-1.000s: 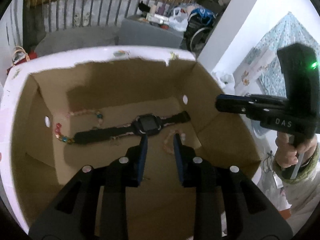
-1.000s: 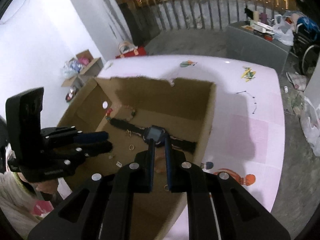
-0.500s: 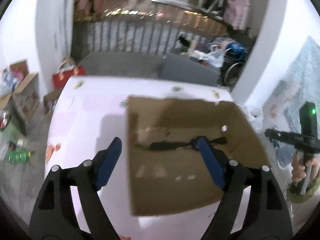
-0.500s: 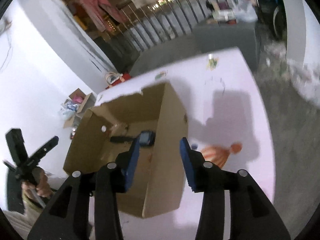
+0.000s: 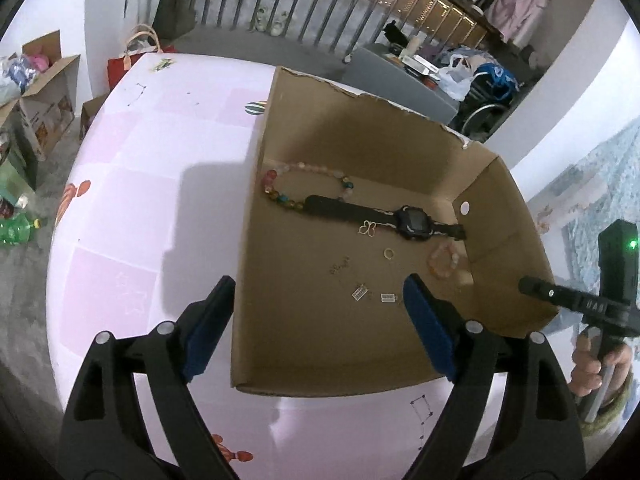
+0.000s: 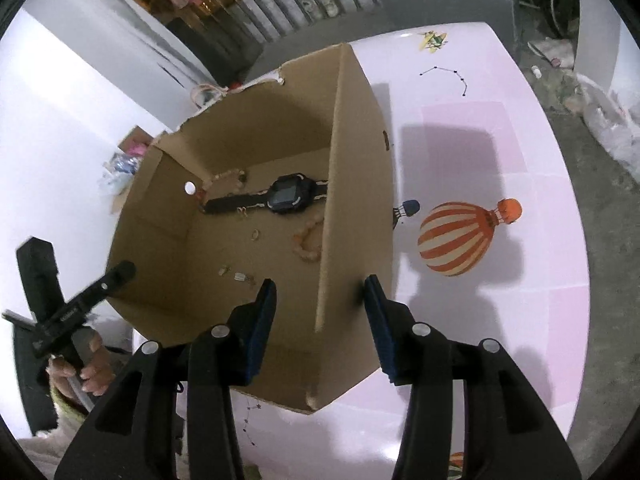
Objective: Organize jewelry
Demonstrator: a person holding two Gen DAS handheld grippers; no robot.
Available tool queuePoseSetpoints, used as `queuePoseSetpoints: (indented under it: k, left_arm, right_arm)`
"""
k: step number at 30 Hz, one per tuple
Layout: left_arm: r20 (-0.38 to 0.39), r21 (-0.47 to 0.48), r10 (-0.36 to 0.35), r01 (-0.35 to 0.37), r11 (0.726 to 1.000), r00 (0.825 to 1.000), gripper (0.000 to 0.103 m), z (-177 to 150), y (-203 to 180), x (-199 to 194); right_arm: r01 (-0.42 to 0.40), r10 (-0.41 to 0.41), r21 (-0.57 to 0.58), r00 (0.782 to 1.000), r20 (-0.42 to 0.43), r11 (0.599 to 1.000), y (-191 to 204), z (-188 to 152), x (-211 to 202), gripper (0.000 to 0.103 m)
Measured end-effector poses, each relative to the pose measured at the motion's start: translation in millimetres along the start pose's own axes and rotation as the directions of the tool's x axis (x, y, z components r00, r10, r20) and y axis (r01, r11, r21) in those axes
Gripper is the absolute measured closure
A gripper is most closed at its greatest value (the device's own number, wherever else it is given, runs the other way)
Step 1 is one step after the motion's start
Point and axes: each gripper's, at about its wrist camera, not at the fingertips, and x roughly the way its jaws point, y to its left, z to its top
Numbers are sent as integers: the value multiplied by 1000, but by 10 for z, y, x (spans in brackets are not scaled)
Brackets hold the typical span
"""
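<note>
An open cardboard box [image 5: 256, 280] on the pink table holds a black watch [image 5: 412, 222], a coloured bead bracelet [image 5: 280, 196], a pink bead bracelet [image 5: 442, 260], a ring [image 5: 389, 253] and small earrings [image 5: 360, 292]. My left gripper [image 5: 318, 330] hovers over the box's near left corner. Its jaws are opening, they straddle the left wall, and the pads touch nothing. My right gripper [image 6: 320, 332] stands open astride the near end of the box's right wall [image 6: 352, 160], clear of it. The watch [image 6: 288, 196] and pink bracelet [image 6: 308, 240] lie beyond it.
The table top [image 6: 520, 320] carries a printed striped balloon [image 6: 456, 236] right of the box. Cardboard boxes [image 5: 40, 92] and green bottles [image 5: 16, 228] sit on the floor to the left. A railing and clutter stand behind. A hand [image 5: 592, 364] grips the right tool.
Both grippers have pulled back out of the box, where they hung nearly shut over the watch, and their jaws have opened. The left one shifted to the left wall, the right one to the right wall.
</note>
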Motion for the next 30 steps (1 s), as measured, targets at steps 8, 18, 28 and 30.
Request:
queuePoseSetpoints:
  k: [8, 18, 28, 30]
  left_arm:
    - [23, -10, 15, -15, 1000, 1000, 22, 42, -73, -131]
    - [24, 0, -1, 1, 1000, 1000, 22, -428, -96, -492]
    - [42, -10, 4, -4, 1000, 999, 22, -752, -44, -615]
    - [38, -13, 9, -9, 1000, 999, 22, -788, -30, -572]
  right_arm:
    - [43, -43, -9, 999, 3, 999, 112, 28, -114, 57]
    - [-1, 1, 26, 1000, 28, 1000, 68, -449, -359, 58]
    - [-10, 8, 36, 999, 51, 999, 81, -845, -423, 57]
    - [3, -5, 36, 998, 56, 999, 88, -910, -407, 57]
